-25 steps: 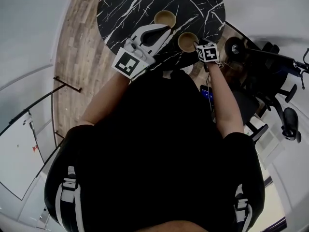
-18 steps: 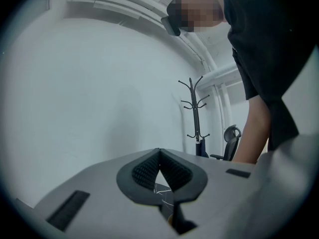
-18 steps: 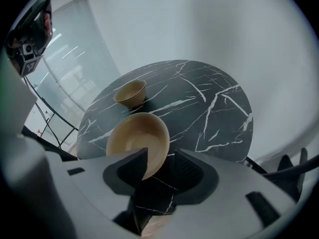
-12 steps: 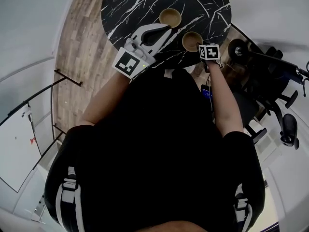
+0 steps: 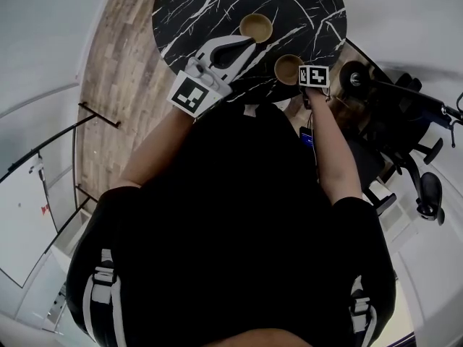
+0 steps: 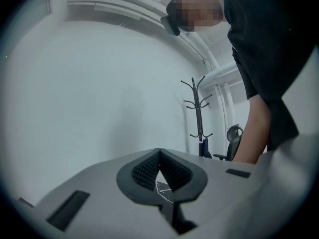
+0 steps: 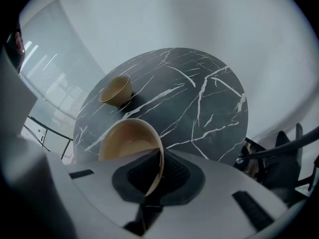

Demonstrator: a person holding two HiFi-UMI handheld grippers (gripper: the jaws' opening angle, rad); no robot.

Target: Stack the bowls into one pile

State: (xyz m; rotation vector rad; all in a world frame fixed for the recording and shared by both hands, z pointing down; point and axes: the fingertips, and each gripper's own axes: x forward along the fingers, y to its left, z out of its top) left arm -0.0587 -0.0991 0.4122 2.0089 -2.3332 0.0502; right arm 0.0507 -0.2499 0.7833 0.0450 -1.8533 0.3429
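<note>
The near tan bowl (image 7: 128, 142) is taken by its rim, with the wall between the pads, presumably so that it can be lifted and nested in the second bowl (image 7: 117, 90). That one stands on the black marble desk (image 7: 199, 108) well beyond the right gripper (image 7: 158, 169). Its jaws have just been closing and are pressed narrow on that rim. The left gripper (image 6: 159, 157) is held level and idle, with its jaws together and nothing between them.

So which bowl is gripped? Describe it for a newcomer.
On the round black marble table stand two tan bowls. It is the near bowl, by the edge closest to the person. Unlike the far bowl, the right gripper has just closed its jaws on its rim.
</note>
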